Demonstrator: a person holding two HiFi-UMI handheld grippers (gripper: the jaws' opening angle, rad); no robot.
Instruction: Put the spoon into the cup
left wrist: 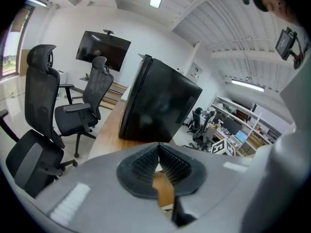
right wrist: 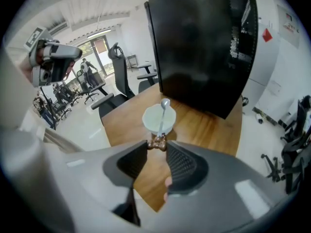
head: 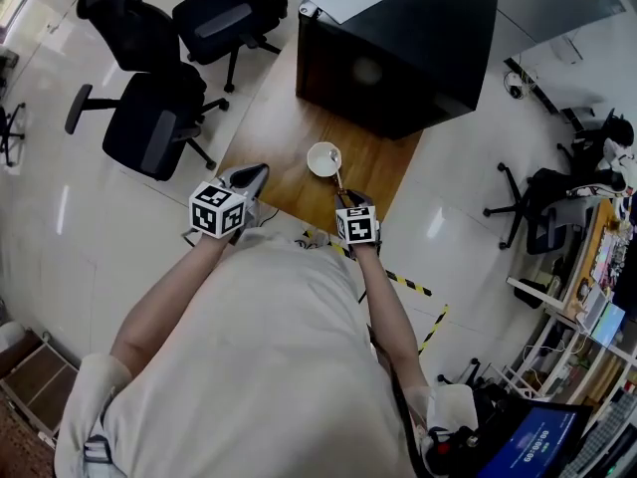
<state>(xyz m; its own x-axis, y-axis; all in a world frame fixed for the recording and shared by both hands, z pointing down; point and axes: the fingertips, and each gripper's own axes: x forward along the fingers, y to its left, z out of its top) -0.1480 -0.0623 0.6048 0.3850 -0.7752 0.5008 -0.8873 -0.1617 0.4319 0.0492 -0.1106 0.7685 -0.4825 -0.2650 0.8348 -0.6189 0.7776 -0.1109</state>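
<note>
Pinching spoon (right wrist: 161, 120) by brown handle end with right tool (right wrist: 156, 142), pads tight on it. Slanting over white cup (right wrist: 149, 121), bowl end at far rim; touching cup or not, cannot tell. Standing on wooden desk (head: 289, 127) near front edge, just ahead of right tool. Pressed together, empty: left tool (left wrist: 157, 152), at desk's front-left corner. Behind cup, black box (head: 398, 48); left of desk, chairs (head: 149, 127).
</note>
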